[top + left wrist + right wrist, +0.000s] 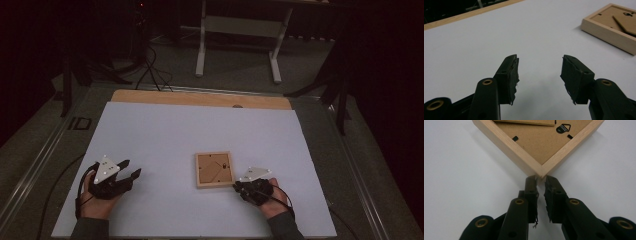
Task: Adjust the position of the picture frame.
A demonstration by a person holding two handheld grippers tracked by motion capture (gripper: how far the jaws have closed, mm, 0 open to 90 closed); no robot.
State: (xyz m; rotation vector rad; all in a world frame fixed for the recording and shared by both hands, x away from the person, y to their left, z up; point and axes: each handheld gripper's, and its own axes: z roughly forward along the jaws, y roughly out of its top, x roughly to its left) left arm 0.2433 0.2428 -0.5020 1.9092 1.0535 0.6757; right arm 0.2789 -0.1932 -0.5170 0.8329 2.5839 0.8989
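A small light-wood picture frame (215,170) lies back-side up on the white sheet, its brown backing board and a black hanger (563,128) showing. My right gripper (238,185) is at the frame's near right corner. In the right gripper view its jaws (540,179) stand almost together with a thin gap, their tips right at that corner (541,173), and nothing is pressed between them. My left gripper (131,168) rests far to the left of the frame, jaws wide apart (539,65) over bare sheet. The frame (614,26) sits off to its upper right.
The white sheet (165,135) covers most of the table, with a wooden strip (200,98) along its far edge. Beyond the table stand a white desk frame (237,30) and cables on the floor. A metal rail (35,165) runs along the left side.
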